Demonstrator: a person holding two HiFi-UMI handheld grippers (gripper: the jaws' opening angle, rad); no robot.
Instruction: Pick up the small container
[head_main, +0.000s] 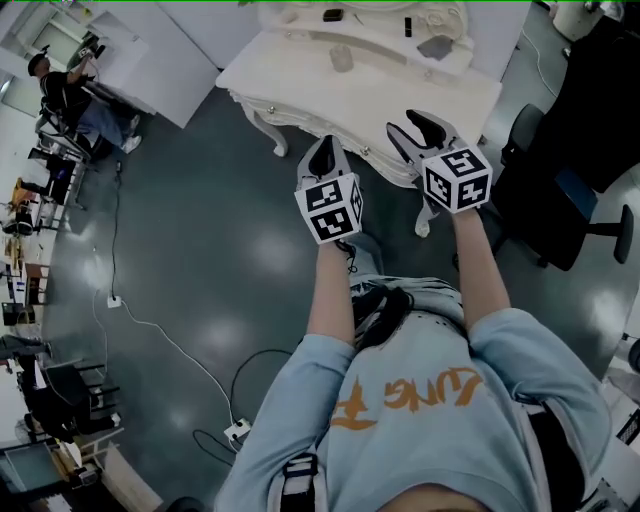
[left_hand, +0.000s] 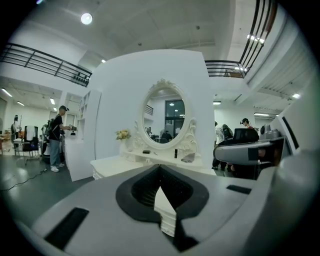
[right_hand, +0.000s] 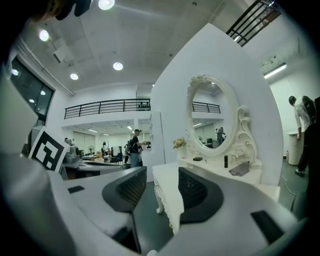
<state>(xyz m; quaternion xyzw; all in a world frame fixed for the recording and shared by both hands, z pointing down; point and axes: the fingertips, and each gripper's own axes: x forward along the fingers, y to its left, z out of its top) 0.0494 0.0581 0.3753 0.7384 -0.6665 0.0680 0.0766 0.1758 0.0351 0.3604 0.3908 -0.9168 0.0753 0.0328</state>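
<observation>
right gripper (head_main: 410, 125) i hold with jaws apart and nothing between them, left gripper (head_main: 322, 150) with jaws together and empty, both hovering over the near edge of the white carved dressing table (head_main: 285, 75), where the small pale container (head_main: 342, 58) sits well ahead of them.
</observation>
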